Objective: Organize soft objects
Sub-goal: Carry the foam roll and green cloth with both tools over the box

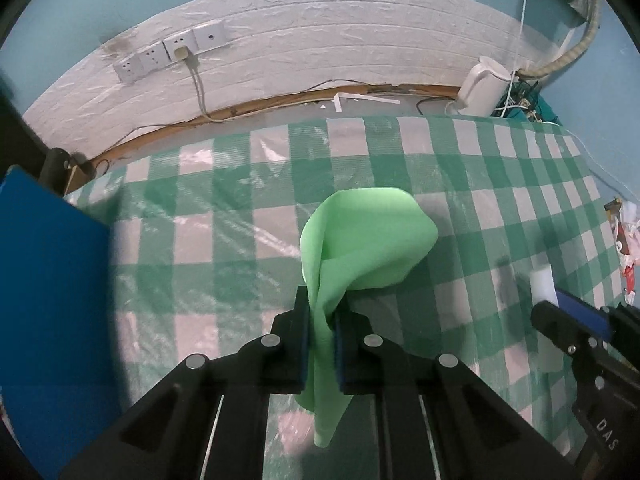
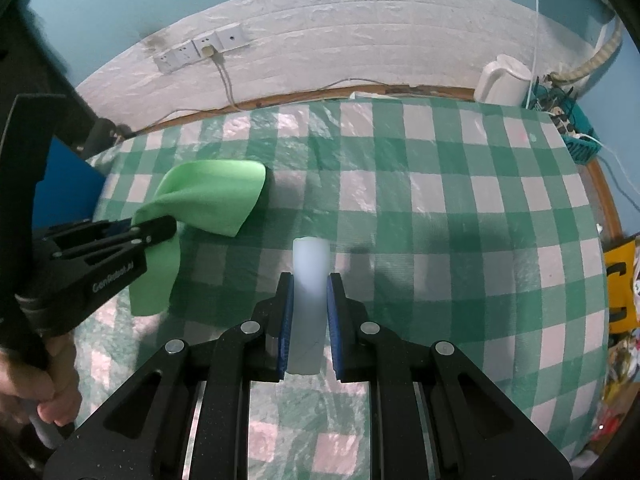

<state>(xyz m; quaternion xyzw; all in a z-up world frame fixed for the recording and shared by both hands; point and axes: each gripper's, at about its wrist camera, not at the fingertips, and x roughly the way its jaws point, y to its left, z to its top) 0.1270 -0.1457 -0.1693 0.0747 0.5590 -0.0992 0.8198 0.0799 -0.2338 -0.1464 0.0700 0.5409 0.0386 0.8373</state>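
Observation:
My left gripper (image 1: 321, 300) is shut on a light green cloth (image 1: 368, 236), which hangs from the jaws above the green-and-white checked tablecloth (image 1: 500, 184). The same cloth (image 2: 216, 196) and left gripper (image 2: 168, 224) show at the left of the right wrist view. My right gripper (image 2: 308, 280) is shut on a white foam block (image 2: 310, 268) that stands up between the blue pads (image 2: 285, 320). The right gripper (image 1: 560, 312) also shows at the right edge of the left wrist view with the white block (image 1: 542, 284).
A blue box (image 1: 52, 300) stands at the table's left edge. A white kettle (image 2: 506, 80) and a teal basket with cables (image 2: 576, 132) sit at the back right. Wall sockets (image 2: 200, 50) with a cord are on the white brick wall. Coloured packages (image 2: 620, 280) lie at the right.

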